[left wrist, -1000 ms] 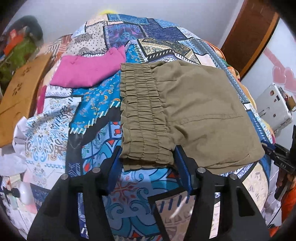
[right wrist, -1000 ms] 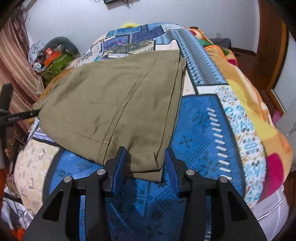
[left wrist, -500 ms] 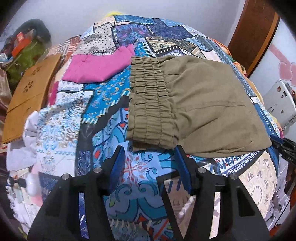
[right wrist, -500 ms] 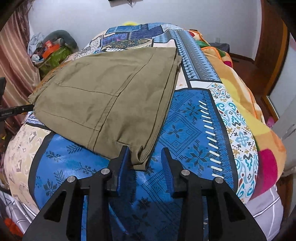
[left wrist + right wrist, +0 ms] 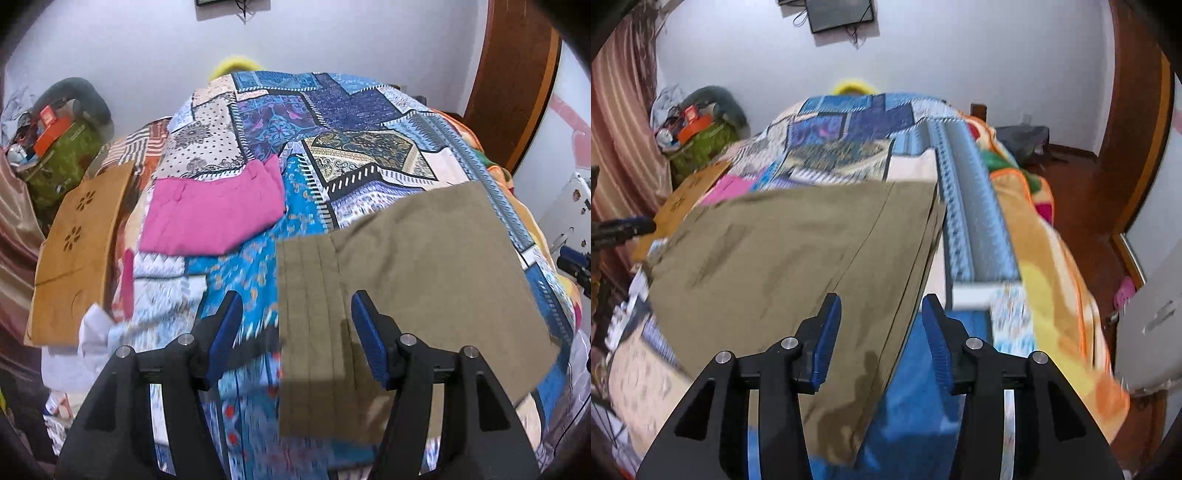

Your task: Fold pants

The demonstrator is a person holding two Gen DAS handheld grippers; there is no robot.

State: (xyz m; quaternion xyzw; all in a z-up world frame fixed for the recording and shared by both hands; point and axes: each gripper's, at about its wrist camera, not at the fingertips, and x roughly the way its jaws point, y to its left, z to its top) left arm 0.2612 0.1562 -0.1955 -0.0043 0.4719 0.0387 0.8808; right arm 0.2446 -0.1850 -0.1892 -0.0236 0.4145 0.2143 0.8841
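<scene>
The olive pants (image 5: 424, 266), folded flat on the patterned bedspread (image 5: 332, 122), run crosswise between both tools: the waistband end sits between the wide-open left gripper (image 5: 295, 332), the other end's corner between the wide-open right gripper (image 5: 881, 332), neither holding anything.

From my left wrist feed I see a patchwork bedspread (image 5: 343, 122) in blues and creams covering the bed, with a folded pink garment (image 5: 214, 214) lying on it toward the left. Just beside the bed's left edge sits a tan wooden board (image 5: 74, 254) with flower-shaped cutouts, and past it a green bag (image 5: 64, 162) piled with clutter. On my right wrist feed, an orange blanket (image 5: 1060, 280) drapes the bed's right side, and a dark screen (image 5: 840, 13) hangs on the white wall.
</scene>
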